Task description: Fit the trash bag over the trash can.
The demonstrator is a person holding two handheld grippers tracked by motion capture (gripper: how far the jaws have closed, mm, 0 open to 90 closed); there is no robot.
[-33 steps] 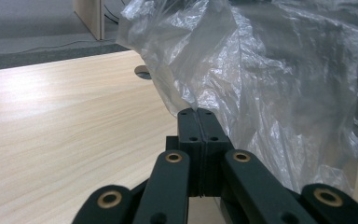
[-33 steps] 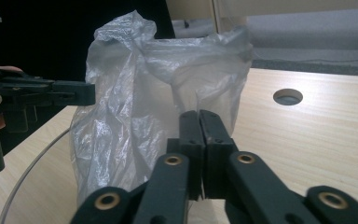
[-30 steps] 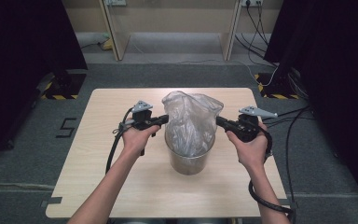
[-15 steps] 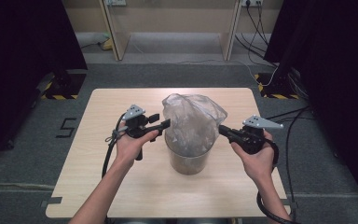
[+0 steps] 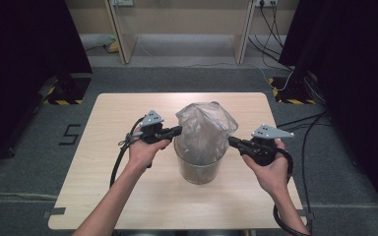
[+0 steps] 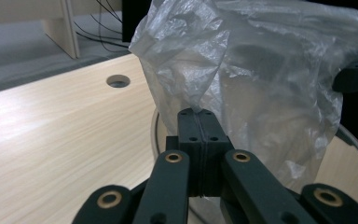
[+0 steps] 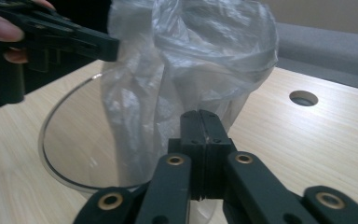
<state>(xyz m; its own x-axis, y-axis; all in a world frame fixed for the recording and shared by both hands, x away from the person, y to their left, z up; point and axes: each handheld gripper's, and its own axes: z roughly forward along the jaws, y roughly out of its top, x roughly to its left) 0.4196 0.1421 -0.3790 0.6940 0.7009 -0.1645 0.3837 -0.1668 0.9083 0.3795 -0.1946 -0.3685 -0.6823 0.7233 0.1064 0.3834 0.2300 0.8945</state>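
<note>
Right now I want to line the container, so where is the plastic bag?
In the high view the plastic bag stands up out of the clear container at mid-table, between the left tongs and the right tongs.

Left tool (image 5: 176, 131), right tool (image 5: 234, 142): black linkage jaws, brass pivot pins, grey triangular top plates, black trailing cables.

A clear container (image 5: 198, 167) stands at the middle of the tabletop (image 5: 113, 123), with a plastic bag (image 5: 205, 130) set in it and rising above its rim. The left tool (image 5: 177, 131) is at the bag's left side, the right tool (image 5: 232, 141) at its right.
</note>
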